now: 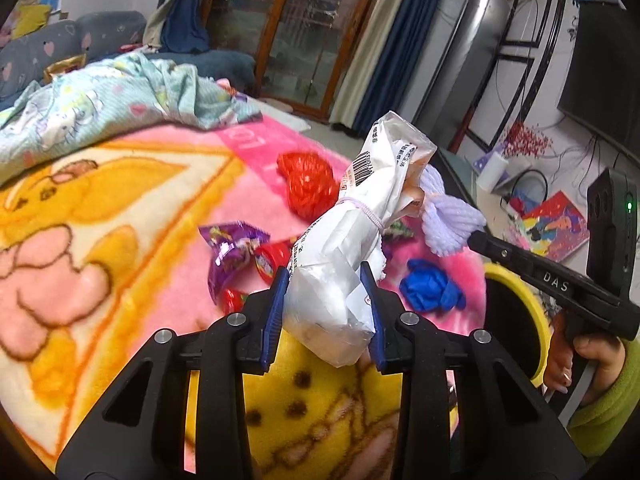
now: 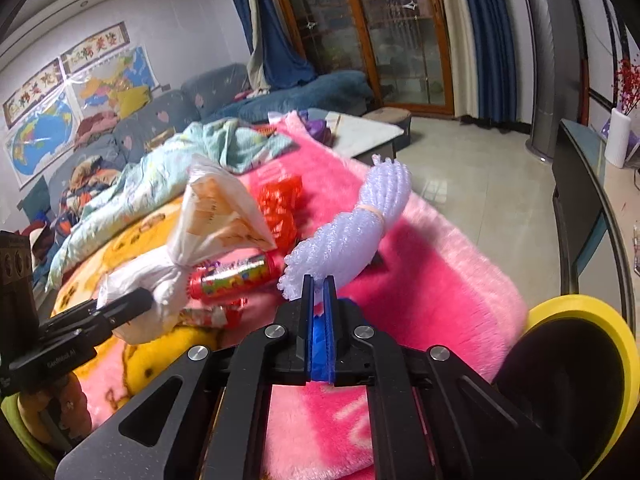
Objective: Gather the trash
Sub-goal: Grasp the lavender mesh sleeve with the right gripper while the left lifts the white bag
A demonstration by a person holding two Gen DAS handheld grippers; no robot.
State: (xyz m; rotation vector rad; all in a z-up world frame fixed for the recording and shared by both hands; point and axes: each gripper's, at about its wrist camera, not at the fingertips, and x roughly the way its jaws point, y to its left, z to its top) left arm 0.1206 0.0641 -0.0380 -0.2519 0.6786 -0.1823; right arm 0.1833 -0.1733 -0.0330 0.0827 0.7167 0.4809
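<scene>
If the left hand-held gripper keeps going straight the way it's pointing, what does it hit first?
The left hand-held gripper already holds the white plastic bag. Straight ahead, that bag would probably brush the lavender foam net in the right hand-held gripper, though depth is unclear.

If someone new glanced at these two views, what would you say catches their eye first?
Most striking is the crumpled white plastic bag clamped upright in the left gripper above the pink cartoon blanket. Beside it, the right gripper pinches a lavender foam net sleeve. Bright litter lies behind on the blanket: a red plastic bag, a purple snack wrapper and a blue glove, with a yellow-rimmed bin at the right.
</scene>
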